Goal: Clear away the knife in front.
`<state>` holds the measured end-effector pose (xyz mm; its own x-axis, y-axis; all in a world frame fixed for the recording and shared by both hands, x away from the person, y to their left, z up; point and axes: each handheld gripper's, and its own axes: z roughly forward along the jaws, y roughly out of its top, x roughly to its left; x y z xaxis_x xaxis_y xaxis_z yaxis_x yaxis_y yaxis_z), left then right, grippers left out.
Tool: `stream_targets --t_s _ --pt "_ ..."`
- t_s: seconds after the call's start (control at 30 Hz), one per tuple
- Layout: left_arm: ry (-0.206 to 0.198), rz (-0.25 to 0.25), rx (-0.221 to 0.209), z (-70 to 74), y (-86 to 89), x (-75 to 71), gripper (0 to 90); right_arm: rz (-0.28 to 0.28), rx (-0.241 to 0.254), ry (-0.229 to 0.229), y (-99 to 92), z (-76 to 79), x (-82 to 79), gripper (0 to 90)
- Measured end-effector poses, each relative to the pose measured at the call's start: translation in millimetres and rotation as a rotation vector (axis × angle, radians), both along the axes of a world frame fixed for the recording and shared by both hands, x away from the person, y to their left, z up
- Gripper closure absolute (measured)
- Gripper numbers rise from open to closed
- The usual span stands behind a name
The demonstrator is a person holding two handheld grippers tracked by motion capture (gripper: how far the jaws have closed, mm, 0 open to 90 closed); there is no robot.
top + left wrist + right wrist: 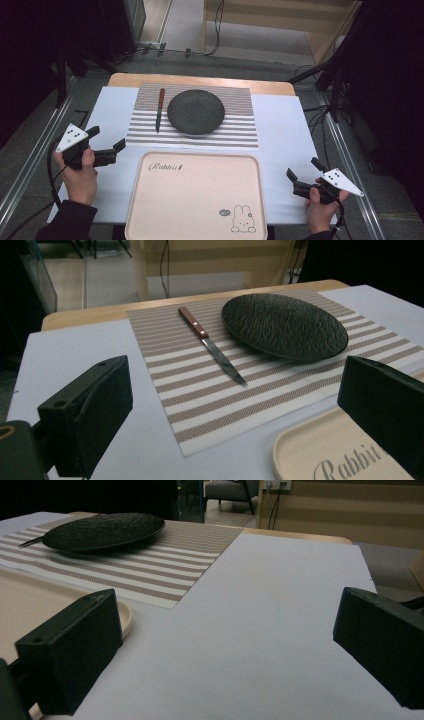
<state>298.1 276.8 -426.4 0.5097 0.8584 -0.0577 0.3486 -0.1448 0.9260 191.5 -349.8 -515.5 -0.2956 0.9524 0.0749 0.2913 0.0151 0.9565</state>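
We are holding the left claw (106, 140) and right claw (304, 173) wide open, gripping nothing; knife (212, 345) lying beyond on striped placemat (260, 385).

A white-covered table (285, 130) carries a striped placemat (240, 127) and beige tray (195, 200).

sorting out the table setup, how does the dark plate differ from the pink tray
The plate is round, dark and rough-textured; the tray is a rounded rectangle, pale pink, smooth and printed with a rabbit. The plate lies on the striped placemat; the tray sits nearer the person, larger. Both are empty.
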Motion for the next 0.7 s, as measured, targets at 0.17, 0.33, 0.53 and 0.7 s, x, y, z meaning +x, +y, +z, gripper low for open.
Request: stream_targets --t_s 0.17,0.33,0.53,0.7 --pt "0.031 -0.023 0.007 3.3 -9.7 14.8 0.7 0.001 -0.003 0.0 0.4 -0.1 -0.1 0.0" --pt "0.047 -0.033 0.014 3.0 -14.7 25.2 0.7 0.002 -0.007 -0.002 0.7 -0.1 0.2 0.0" --pt "0.066 -0.038 0.022 3.1 -21.0 41.3 0.7 0.003 -0.01 0.002 1.4 -0.2 0.4 0.0" --pt "0.083 -0.039 0.028 2.6 -24.7 54.3 0.8 0.006 -0.012 0.003 1.5 -0.2 0.4 0.0"
